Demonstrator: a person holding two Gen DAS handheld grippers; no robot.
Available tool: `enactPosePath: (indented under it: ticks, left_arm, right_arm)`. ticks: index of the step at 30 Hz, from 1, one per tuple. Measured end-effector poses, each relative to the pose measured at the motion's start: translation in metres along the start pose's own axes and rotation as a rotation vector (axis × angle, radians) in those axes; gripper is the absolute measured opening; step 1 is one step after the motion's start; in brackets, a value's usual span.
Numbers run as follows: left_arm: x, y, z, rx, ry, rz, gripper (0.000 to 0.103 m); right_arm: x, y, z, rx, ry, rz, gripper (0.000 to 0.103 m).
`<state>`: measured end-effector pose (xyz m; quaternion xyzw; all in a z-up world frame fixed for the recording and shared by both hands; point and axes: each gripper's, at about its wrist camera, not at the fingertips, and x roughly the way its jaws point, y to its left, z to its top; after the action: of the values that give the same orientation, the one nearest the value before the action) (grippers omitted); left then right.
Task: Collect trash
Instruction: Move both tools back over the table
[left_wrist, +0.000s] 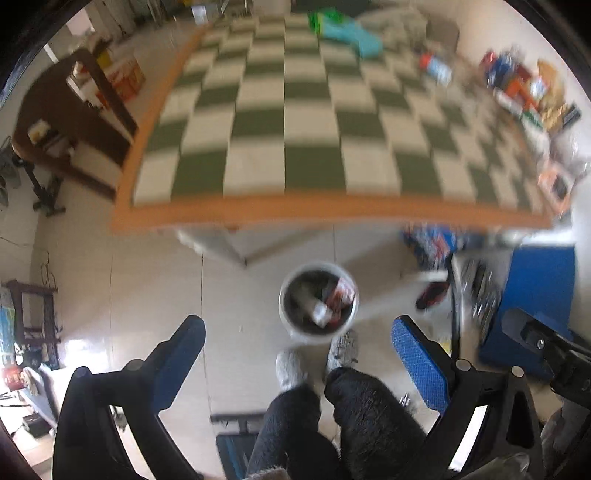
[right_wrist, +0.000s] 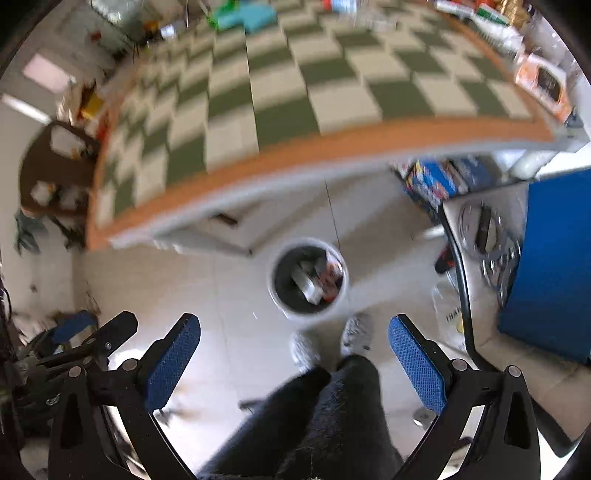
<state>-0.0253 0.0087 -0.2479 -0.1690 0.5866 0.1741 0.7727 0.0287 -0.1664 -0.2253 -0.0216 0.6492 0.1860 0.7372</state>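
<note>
Holding crumpled wrappers, the white trash bin (left_wrist: 318, 334) stands on the floor.

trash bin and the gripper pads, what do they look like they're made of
Trash bin: likely smooth white plastic, its wall plain and even, with a dark liner inside. Blur leaves this open. Pads on the right gripper: blue, dotted grid texture, probably grippy rubber.

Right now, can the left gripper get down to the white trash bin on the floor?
Probably yes. The left gripper, jaws open and empty, hangs above the white trash bin with only bare floor between; the person's slippers stand just beside the bin, not over it.
</note>
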Motion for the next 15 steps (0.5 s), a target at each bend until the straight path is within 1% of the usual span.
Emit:
enactPosePath:
  ticks: [3,4,7,9,10,12,13,14,15]
  left_arm:
    - [-0.019,-0.004,0.044,-0.01,-0.062,0.01,0.103]
    - [-0.024,-0.008,0.059,-0.009,-0.081,0.019,0.103]
    - [-0.029,-0.022,0.102,-0.015,-0.124,0.044,0.103]
    - [-0.028,-0.028,0.127,-0.022,-0.133,0.047,0.103]
    - [-0.023,-0.036,0.146,-0.03,-0.138,0.051,0.103]
    - [-0.014,-0.05,0.171,-0.039,-0.136,0.066,0.103]
    - [-0.002,-0.06,0.191,-0.044,-0.124,0.075,0.103]
    - [0.002,-0.067,0.201,-0.048,-0.113,0.083,0.103]
    - [0.016,-0.077,0.218,-0.056,-0.09,0.089,0.103]
  right_arm:
    - [-0.034,0.0,0.037,0.027,-0.071,0.017,0.103]
    - [-0.041,0.0,0.048,0.034,-0.086,0.017,0.103]
    - [-0.058,-0.011,0.097,0.051,-0.128,0.008,0.103]
    - [-0.06,-0.021,0.131,0.054,-0.143,-0.003,0.103]
    - [-0.059,-0.028,0.149,0.058,-0.146,-0.006,0.103]
    - [-0.053,-0.041,0.183,0.052,-0.14,-0.01,0.103]
    - [-0.047,-0.05,0.212,0.047,-0.135,-0.016,0.103]
    - [-0.041,-0.057,0.233,0.046,-0.13,-0.017,0.103]
    - [-0.033,-0.064,0.252,0.043,-0.121,-0.017,0.103]
